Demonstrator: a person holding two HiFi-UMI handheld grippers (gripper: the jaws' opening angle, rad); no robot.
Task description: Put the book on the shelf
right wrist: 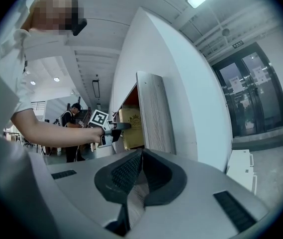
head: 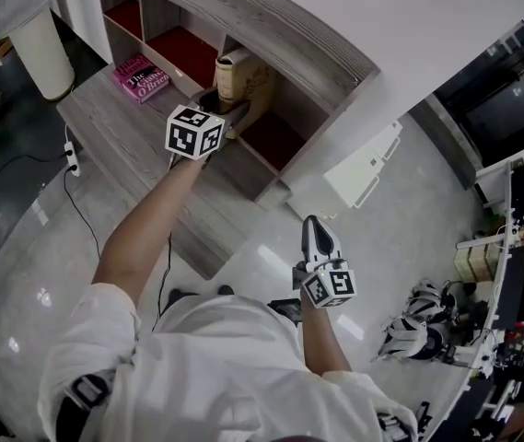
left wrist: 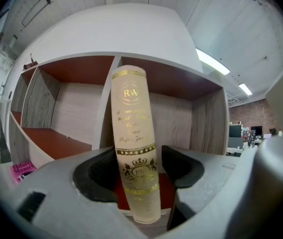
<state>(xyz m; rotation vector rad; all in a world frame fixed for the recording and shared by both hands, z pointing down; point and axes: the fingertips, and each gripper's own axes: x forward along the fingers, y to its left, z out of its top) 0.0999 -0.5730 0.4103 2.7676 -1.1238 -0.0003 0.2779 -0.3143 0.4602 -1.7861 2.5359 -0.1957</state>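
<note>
Overhead, the cream book (head: 243,79) stands upright in a red-floored compartment of the grey wood-grain shelf (head: 317,44). A pink book (head: 140,76) lies flat on the ledge in front. The left gripper (head: 234,110) points at the cream book.

Its own view shows the rounded spine, with a gold "RW" crest, between parted pads with a gap on each side.

The right gripper (head: 315,224), in its view, has ridged jaws closed together on nothing.

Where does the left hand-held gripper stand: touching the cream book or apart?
Apart. The left gripper view shows red shelf floor between the cream book and the pads.
</note>
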